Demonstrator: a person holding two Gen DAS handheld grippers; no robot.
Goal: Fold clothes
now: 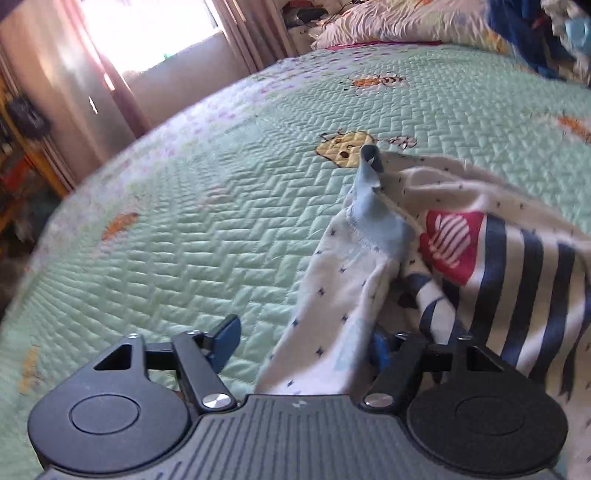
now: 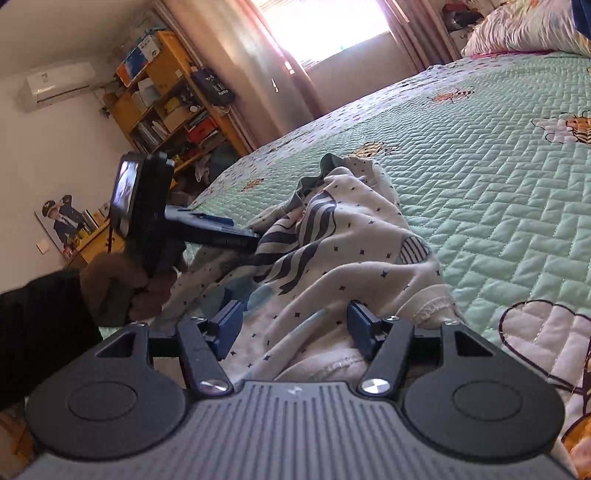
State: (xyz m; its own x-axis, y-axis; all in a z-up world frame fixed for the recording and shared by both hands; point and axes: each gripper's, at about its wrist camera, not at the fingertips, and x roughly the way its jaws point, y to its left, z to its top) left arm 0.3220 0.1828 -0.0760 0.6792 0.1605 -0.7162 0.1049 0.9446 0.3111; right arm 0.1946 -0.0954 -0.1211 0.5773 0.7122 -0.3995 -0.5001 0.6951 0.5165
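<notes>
A white child's top (image 1: 461, 192) with small dark stars, navy stripes, a red patch and a light blue neck band lies crumpled on the green quilted bedspread (image 1: 207, 229). My left gripper (image 1: 303, 339) is open at the top's near left edge. Cloth drapes between its jaws and covers most of the right finger. In the right wrist view the same top (image 2: 354, 236) is bunched in front of my right gripper (image 2: 294, 325). That gripper is open, with a fold of cloth lying between its blue pads (image 2: 229, 325). A hand in a dark sleeve holds the left gripper's black body (image 2: 207, 230) at the top's left side.
The bedspread (image 2: 498, 177) stretches away to the right and back. A patterned pillow (image 1: 399, 22) and dark blue clothing (image 1: 524, 37) lie at the head of the bed. The bed's edge runs along the left, with a wooden bookshelf (image 2: 166, 103), curtains and a bright window beyond.
</notes>
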